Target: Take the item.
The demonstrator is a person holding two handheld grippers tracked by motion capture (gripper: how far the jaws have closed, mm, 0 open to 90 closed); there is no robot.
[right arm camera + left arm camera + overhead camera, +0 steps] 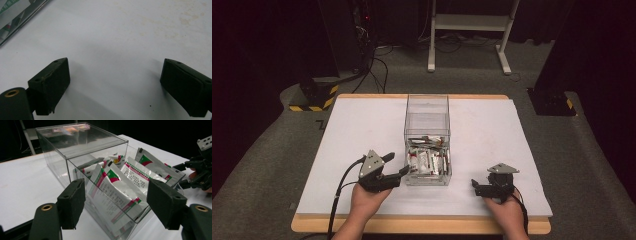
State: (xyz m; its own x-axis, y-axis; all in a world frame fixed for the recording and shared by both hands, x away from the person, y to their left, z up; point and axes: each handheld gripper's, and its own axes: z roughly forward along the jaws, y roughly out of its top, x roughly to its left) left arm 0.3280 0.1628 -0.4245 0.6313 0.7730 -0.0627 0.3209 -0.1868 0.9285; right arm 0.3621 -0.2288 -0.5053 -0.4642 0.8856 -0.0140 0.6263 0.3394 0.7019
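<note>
Both grippers, left (398,165) and right (475,186), gape empty beside the clear box (427,117) (sachets (117,195) inside).

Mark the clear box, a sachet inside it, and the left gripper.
clear box (427,106), high view, far rim
sachet (117,195), left gripper view, printed front face
left gripper (398,165), high view, midway between its open jaws

White-covered table (492,150), grey carpet floor (267,165), white metal stand (469,22), black-and-yellow striped base (314,97) behind.
</note>
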